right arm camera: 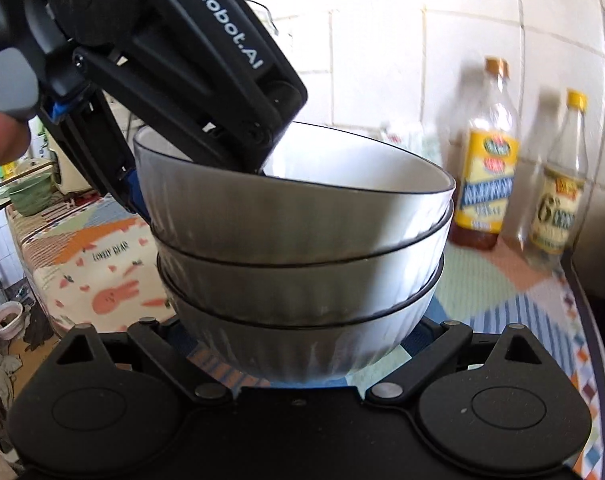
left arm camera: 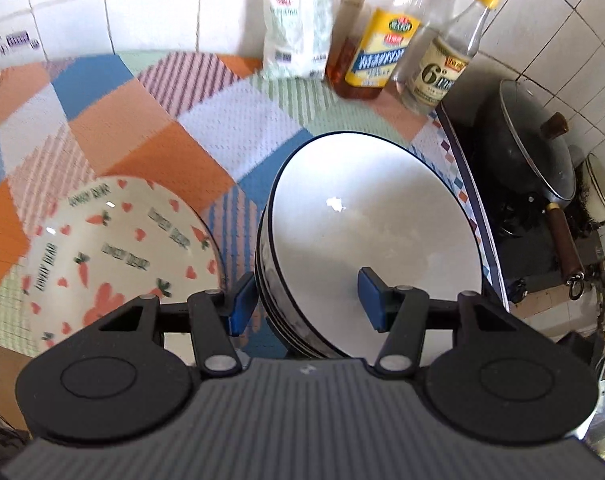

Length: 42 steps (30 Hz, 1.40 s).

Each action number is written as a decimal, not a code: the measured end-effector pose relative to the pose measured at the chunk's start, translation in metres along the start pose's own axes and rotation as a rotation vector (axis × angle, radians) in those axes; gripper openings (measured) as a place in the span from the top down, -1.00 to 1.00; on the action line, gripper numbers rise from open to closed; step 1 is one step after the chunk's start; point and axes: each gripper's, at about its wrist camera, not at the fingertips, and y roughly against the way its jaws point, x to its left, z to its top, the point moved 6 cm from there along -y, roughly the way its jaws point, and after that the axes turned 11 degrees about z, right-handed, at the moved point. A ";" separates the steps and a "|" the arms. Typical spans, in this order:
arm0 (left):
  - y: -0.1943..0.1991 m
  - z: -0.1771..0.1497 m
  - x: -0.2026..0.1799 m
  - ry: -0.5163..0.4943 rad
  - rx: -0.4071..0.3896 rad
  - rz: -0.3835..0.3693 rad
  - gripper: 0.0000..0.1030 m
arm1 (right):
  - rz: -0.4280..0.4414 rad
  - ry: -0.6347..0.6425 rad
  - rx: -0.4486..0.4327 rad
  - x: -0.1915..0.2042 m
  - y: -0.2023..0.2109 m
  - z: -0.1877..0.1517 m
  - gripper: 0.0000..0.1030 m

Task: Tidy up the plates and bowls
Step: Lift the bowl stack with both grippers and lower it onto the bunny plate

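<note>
A stack of three white bowls (right arm camera: 302,248) with thin dark rims sits nested together above the patchwork tablecloth (left arm camera: 142,128); in the right wrist view the bottom bowl's base shows a strip of cloth beneath it, and whether it touches the cloth I cannot tell. The left gripper (left arm camera: 306,300) straddles the near wall of the stack: one blue pad (left arm camera: 242,300) lies against the outside of the bowls and the other (left arm camera: 372,300) is inside the top bowl, so the jaws are clamped across the wall of the stack. In the right wrist view that same gripper comes down from the upper left over the rim. The right gripper (right arm camera: 302,332) reaches under the stack from the near side, its two arms spread to either side of the bottom bowl; its fingertips are hidden behind the bowl, so I cannot tell whether it is gripping.

Just left of the stack lies a cream plate (left arm camera: 114,248) printed with carrots, hearts and a rabbit. Behind, against the tiled wall, stand a white bag (left arm camera: 294,36) and several bottles (left arm camera: 382,48). To the right is a dark lidded wok (left arm camera: 530,148) on the stove.
</note>
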 end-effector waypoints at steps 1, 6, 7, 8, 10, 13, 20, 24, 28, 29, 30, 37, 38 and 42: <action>0.005 0.000 0.001 0.000 -0.014 0.009 -0.03 | 0.009 0.003 -0.005 -0.004 -0.002 0.006 -0.92; 0.020 0.001 0.019 0.030 -0.042 0.036 -0.02 | 0.046 0.026 -0.029 0.000 -0.007 0.022 -0.92; 0.022 0.001 0.024 0.045 -0.041 0.040 -0.02 | 0.056 0.037 -0.026 0.000 -0.012 0.026 -0.92; 0.024 0.001 0.030 0.058 -0.040 0.043 -0.02 | 0.066 0.046 -0.025 0.004 -0.014 0.028 -0.92; 0.025 0.000 0.042 0.080 -0.035 0.054 -0.02 | 0.090 0.053 -0.022 0.012 -0.020 0.032 -0.92; 0.025 -0.003 0.064 0.116 -0.018 0.076 -0.02 | 0.131 0.053 -0.022 0.025 -0.030 0.036 -0.92; 0.010 -0.012 0.118 0.173 0.044 0.105 -0.02 | 0.213 0.057 0.013 0.058 -0.064 0.033 -0.92; -0.003 -0.013 0.140 0.203 0.073 0.120 -0.02 | 0.257 0.058 0.038 0.069 -0.085 0.029 -0.92; -0.012 -0.014 0.151 0.195 0.086 0.134 -0.02 | 0.282 0.056 0.061 0.077 -0.099 0.026 -0.92; -0.015 -0.014 0.154 0.195 0.089 0.135 -0.02 | 0.286 0.051 0.068 0.078 -0.102 0.025 -0.92; -0.018 -0.014 0.155 0.198 0.092 0.134 -0.02 | 0.290 0.048 0.076 0.079 -0.104 0.024 -0.92; -0.032 -0.015 0.163 0.203 0.104 0.117 -0.02 | 0.283 0.040 0.125 0.082 -0.111 0.017 -0.92; -0.033 -0.015 0.163 0.202 0.105 0.114 -0.02 | 0.279 0.038 0.130 0.081 -0.112 0.015 -0.92; -0.041 -0.011 0.164 0.217 0.116 0.096 -0.02 | 0.248 0.009 0.140 0.079 -0.111 0.012 -0.92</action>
